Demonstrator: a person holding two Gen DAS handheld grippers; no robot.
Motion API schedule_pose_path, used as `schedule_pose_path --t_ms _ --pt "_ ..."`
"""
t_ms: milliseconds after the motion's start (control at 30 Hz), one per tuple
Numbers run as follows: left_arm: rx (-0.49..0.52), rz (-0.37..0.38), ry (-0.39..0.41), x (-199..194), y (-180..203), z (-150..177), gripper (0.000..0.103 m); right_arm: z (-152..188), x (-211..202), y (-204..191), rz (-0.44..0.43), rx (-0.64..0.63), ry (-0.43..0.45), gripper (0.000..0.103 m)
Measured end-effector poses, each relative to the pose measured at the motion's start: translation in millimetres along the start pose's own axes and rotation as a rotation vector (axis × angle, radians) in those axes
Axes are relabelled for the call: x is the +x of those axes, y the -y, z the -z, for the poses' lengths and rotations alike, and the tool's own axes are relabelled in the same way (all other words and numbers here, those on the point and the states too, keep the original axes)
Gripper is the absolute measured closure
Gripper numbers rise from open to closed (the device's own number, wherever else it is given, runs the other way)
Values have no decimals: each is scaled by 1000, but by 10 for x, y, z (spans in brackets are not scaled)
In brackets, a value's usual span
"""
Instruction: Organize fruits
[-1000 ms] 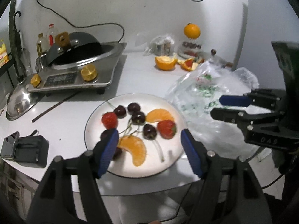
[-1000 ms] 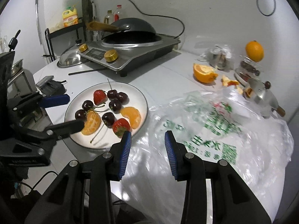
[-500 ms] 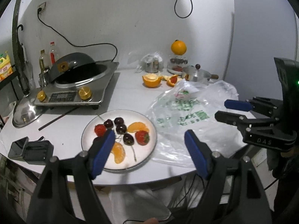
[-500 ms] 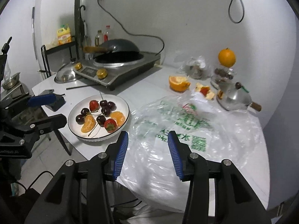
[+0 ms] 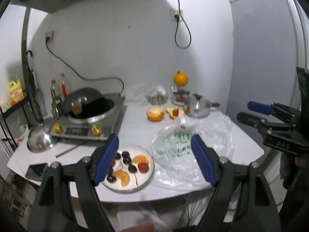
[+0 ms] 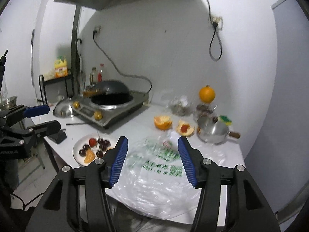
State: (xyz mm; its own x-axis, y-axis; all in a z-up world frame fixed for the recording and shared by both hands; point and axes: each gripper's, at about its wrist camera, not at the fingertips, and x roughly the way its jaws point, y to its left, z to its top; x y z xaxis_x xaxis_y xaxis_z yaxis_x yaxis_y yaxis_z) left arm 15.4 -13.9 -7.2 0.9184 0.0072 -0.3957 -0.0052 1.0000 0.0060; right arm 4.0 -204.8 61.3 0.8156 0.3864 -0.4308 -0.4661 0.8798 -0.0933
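the white plate (image 5: 148, 176) sits near the front edge of the table (image 5: 135, 133), and the fruit is on it: dark cherries (image 5: 126, 157), orange pieces (image 5: 122, 176) and a red strawberry (image 5: 143, 167). the fruit looks set out in a neat bunch, so the sorting seems mostly done. a see-through plastic bag (image 6: 160, 174) lies flat just beside the plate, likely the bag the fruit came in.

the left gripper (image 5: 154, 158) hangs above the table with its jaws wide apart and nothing in them. the right gripper (image 6: 152, 160) is up in the air over the bag. its jaws are opening, and nothing is between them.

at the back, a whole orange (image 6: 207, 94) sits on top of a jar, out of the way. 2 peeled bits lie near a small pot (image 6: 212, 130).
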Motion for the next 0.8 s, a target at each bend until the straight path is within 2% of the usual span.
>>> schedule_pose_path --t_ms 100,300,800 --pt "-4 -13 50 -148 21 -124 11 -101 -160 11 11 -6 43 44" --pt "-4 -22 123 -415 61 -309 10 -241 -428 24 29 -9 113 41" --pt "-9 -58 274 -906 17 -652 10 -562 -825 -85 57 -33 220 41"
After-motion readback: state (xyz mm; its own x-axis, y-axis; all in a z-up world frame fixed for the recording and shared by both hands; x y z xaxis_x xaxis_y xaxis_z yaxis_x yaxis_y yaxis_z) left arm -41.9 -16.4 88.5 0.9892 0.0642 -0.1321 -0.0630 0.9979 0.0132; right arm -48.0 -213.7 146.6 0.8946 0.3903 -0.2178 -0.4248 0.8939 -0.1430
